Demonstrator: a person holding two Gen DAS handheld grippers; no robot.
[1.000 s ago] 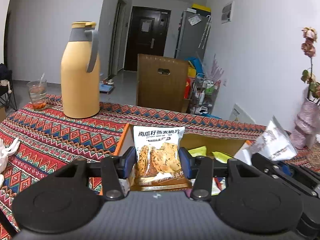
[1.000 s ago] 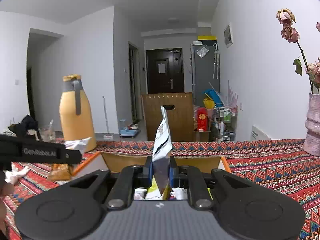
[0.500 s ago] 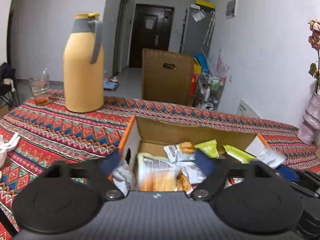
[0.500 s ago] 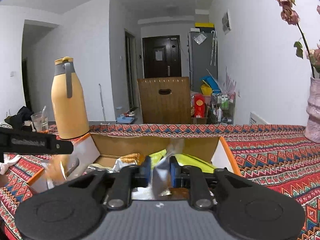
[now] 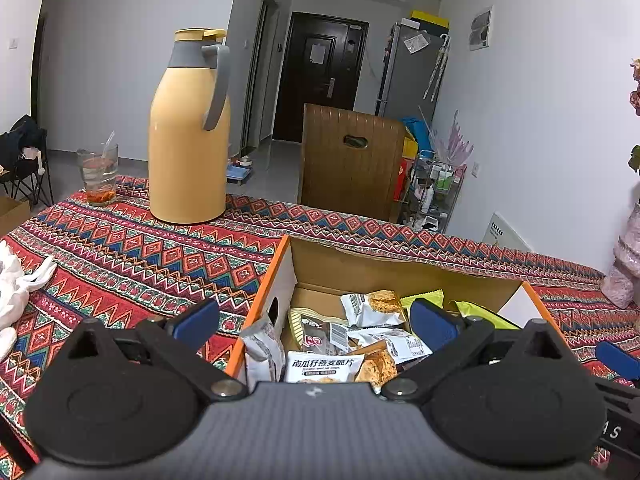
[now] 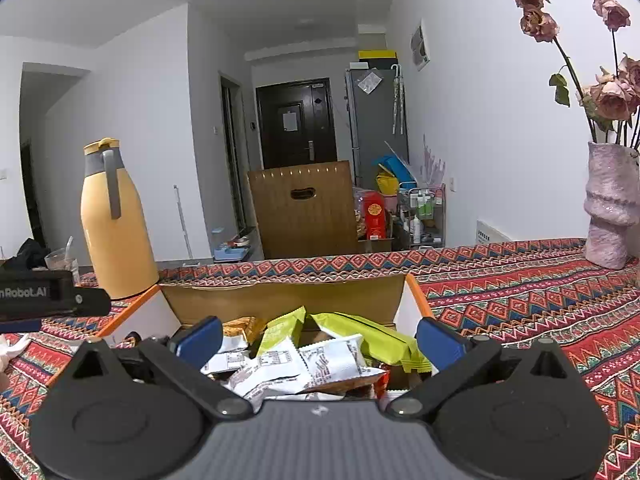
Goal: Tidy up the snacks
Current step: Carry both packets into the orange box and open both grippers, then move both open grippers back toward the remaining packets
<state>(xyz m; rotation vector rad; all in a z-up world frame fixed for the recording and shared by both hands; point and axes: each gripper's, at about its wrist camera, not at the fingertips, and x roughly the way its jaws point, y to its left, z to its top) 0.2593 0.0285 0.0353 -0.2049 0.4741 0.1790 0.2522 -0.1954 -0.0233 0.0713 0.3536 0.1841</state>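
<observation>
Nearest the lenses, the left tool (image 5: 314, 322) and the right tool (image 6: 318, 340) are each opening their jaws, with nothing pinched between them. Just below lies one cardboard box (image 5: 400, 268) with orange edges on the patterned counter (image 5: 132, 256), holding a loose heap of snack packets (image 6: 304, 364); several are white and two are green. Farther back stand one yellow thermos (image 5: 188, 136), one glass (image 5: 98, 174) and one pink vase (image 6: 610, 208).
</observation>
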